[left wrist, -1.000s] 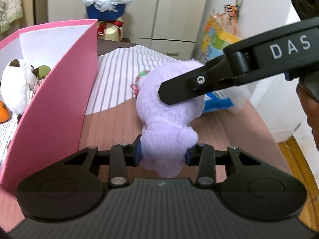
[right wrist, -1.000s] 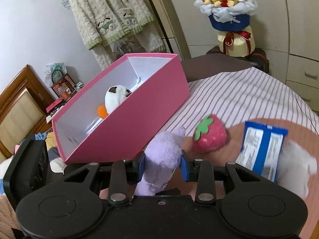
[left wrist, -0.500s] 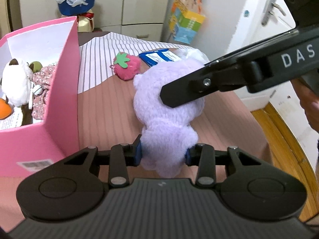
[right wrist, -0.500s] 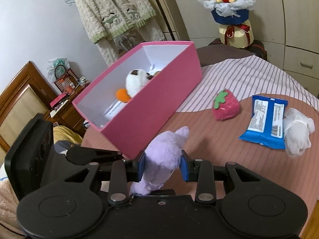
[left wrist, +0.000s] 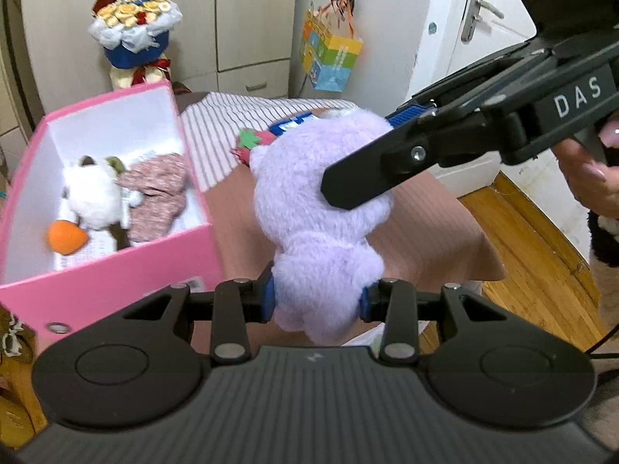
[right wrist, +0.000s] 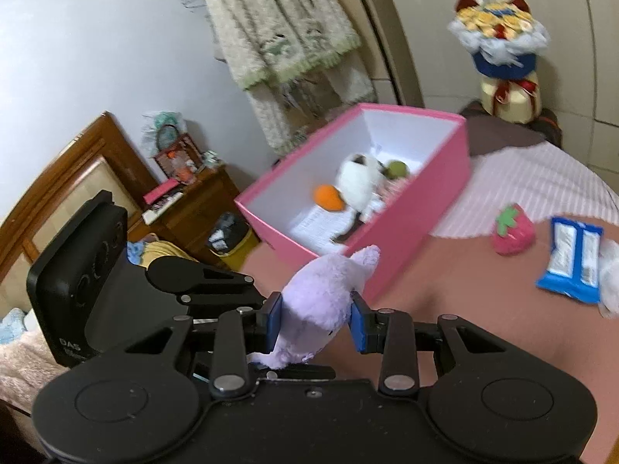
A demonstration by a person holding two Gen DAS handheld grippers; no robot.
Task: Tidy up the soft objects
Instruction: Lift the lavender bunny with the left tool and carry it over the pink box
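Lilac plush toy (left wrist: 321, 232) pinched low in left gripper (left wrist: 315, 301), right gripper (left wrist: 371, 154) clamping its head, pink box (left wrist: 116, 270) at nine o'clock

I log a lilac plush toy (left wrist: 321, 232), a pink box (right wrist: 433, 178) with white inside, a white plush (left wrist: 93, 197), an orange toy (left wrist: 65, 236), a red strawberry (right wrist: 512, 230) with green leaf, and a blue-white packet (right wrist: 572, 259) on pink-white stripes.

Blue snack pkt (right wrist: 571, 262) on table, bouquet (right wrist: 500, 40) behind.
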